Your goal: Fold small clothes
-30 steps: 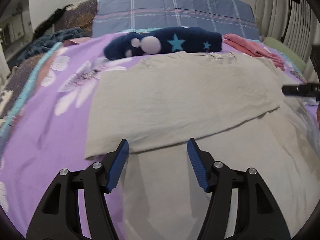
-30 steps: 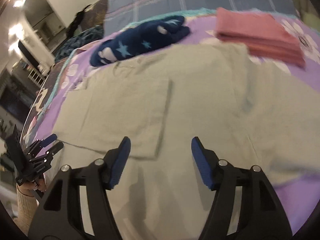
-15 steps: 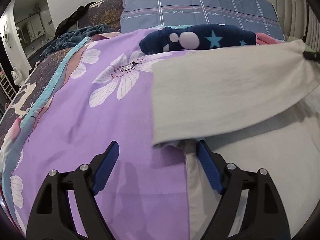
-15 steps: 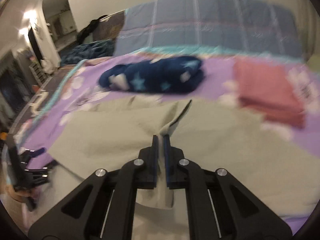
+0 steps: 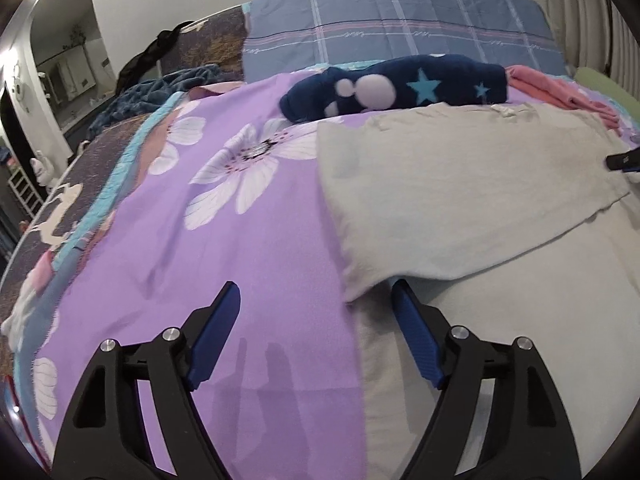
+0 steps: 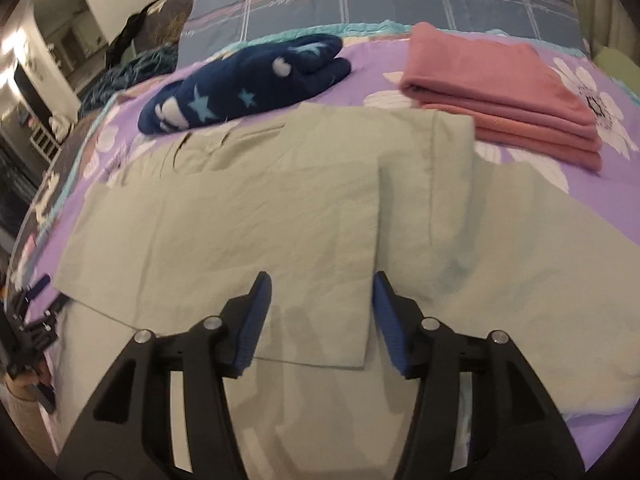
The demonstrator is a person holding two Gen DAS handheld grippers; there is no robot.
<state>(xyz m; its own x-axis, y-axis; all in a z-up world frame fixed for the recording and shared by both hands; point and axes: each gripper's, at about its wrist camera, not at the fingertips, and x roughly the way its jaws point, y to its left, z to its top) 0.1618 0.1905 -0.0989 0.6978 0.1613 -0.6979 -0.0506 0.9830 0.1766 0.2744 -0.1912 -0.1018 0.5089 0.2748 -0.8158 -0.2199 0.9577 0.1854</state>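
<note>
A pale grey-green garment [image 6: 240, 208] lies spread on the bed, its left part folded over as a flat flap whose straight edge runs down the middle of the right wrist view. My right gripper [image 6: 320, 292] hovers over that edge; its jaws are opening and the cloth lies loose under them, not pinched. My left gripper [image 5: 316, 300] hangs at the garment's [image 5: 460, 184] left fold, jaws wide and closing a little, with bare purple sheet and the flap's lower corner between them, untouched. Each gripper shows in the other's view: the right gripper [image 5: 624, 158], the left gripper [image 6: 32, 308].
A navy fleece piece with stars [image 6: 248, 84] and a folded pink stack [image 6: 500, 92] lie just beyond the garment. The purple flowered sheet [image 5: 200, 240] stretches to the left. A blue plaid cover [image 5: 400, 28] lies at the head of the bed.
Half a second ago my right gripper was shut on the lifted flap; now it has let go and the flap lies flat. The left view has shifted to the garment's left edge.
</note>
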